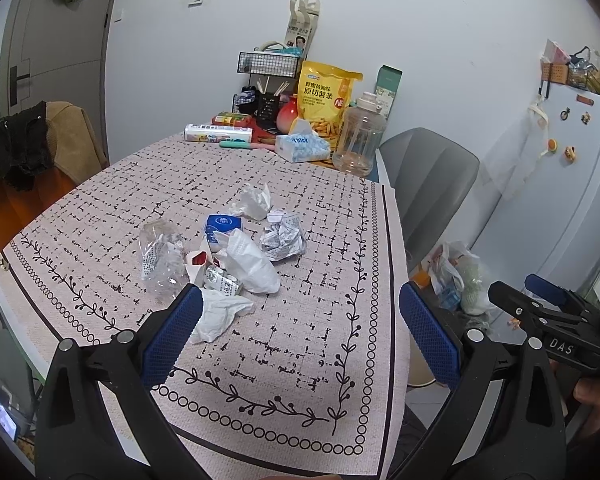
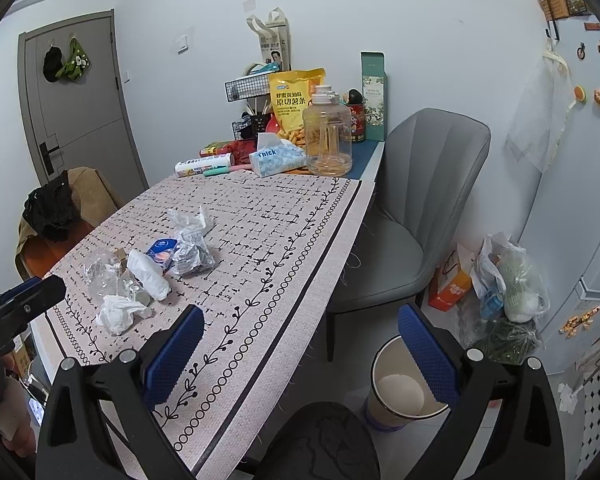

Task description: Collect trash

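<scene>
A heap of trash lies on the patterned tablecloth (image 1: 292, 328): a crushed clear plastic bottle (image 1: 161, 256), a blue and white carton (image 1: 222, 229), a crumpled printed paper ball (image 1: 283, 236) and white tissue wads (image 1: 220, 314). My left gripper (image 1: 298, 322) hangs open above the near table edge, its left pad beside the nearest tissue. My right gripper (image 2: 300, 344) is open too, over the table's right edge, apart from the trash pile (image 2: 152, 268). A round waste bin (image 2: 400, 392) stands on the floor below its right finger. The right gripper (image 1: 540, 304) also shows at the left wrist view's right edge.
At the table's far end stand a tissue box (image 1: 302, 146), a yellow snack bag (image 1: 326, 98), a clear jug (image 1: 358, 136) and wire baskets (image 1: 268, 64). A grey chair (image 2: 416, 216) sits right of the table. Plastic bags (image 2: 504, 280) lie by the fridge (image 2: 580, 160).
</scene>
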Motion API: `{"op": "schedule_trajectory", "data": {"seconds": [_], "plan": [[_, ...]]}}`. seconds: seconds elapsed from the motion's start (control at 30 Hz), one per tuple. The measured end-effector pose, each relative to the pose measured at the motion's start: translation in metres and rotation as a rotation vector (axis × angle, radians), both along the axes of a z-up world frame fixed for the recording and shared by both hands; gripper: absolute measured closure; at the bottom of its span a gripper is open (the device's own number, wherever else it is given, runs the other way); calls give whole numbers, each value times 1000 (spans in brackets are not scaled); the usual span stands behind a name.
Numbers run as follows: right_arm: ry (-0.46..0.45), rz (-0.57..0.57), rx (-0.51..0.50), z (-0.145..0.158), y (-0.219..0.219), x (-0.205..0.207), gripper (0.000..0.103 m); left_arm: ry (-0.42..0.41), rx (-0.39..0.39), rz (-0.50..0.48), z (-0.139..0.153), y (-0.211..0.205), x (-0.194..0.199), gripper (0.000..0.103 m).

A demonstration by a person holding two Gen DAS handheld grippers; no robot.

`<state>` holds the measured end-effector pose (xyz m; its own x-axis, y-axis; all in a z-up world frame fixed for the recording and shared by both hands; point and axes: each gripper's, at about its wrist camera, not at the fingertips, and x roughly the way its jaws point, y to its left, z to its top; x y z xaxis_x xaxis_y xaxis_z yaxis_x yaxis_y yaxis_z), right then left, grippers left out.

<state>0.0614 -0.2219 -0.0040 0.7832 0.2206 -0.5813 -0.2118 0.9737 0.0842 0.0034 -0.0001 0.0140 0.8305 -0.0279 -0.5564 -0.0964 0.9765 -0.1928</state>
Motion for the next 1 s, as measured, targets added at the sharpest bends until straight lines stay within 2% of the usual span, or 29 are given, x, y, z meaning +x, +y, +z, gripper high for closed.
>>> {"op": "schedule_trajectory", "data": {"seconds": [0.27,0.43,0.83,1.0], "plan": [[27,57,9,-11,11,11,8,24,-15,19,-13,11,10,6],[46,98,6,-21,25,23,8,39,-44,54,-26,32,16,8],[125,238,35,-43,81,64,23,98,-99,169,-59,97,27,24],[153,293,46,-50,102,77,29,108,-127,217,-69,121,35,26]]}}
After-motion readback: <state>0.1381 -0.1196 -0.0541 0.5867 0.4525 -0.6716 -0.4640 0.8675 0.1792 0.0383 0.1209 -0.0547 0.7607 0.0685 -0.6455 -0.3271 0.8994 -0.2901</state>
